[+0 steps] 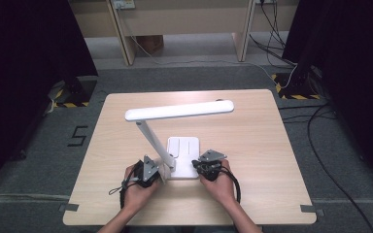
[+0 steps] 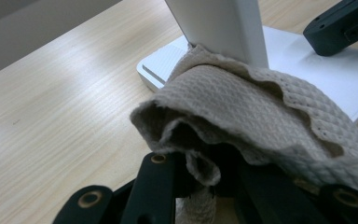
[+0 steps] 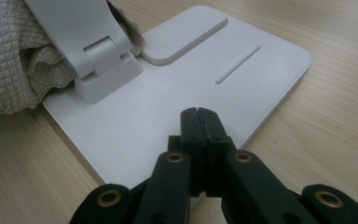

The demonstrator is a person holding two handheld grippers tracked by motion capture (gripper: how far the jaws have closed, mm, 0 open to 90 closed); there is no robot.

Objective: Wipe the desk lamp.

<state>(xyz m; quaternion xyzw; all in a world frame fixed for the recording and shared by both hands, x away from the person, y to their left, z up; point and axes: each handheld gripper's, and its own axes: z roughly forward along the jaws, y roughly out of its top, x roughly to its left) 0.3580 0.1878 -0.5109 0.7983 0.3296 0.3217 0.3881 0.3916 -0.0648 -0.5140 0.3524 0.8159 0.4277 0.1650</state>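
Observation:
A white desk lamp stands on the table with its long head held over a flat base. My left gripper is shut on a beige waffle-weave cloth, which is bunched against the foot of the lamp's arm. The cloth hides the fingertips of that gripper. My right gripper is shut with nothing in it, and its tips rest on the near right corner of the base. In the right gripper view the cloth lies behind the arm's hinge.
The light wooden table has bare room to the left, the right and behind the lamp. The lamp head overhangs the middle of the table. Cables trail on the grey floor at the right, and a wooden desk frame stands beyond the table.

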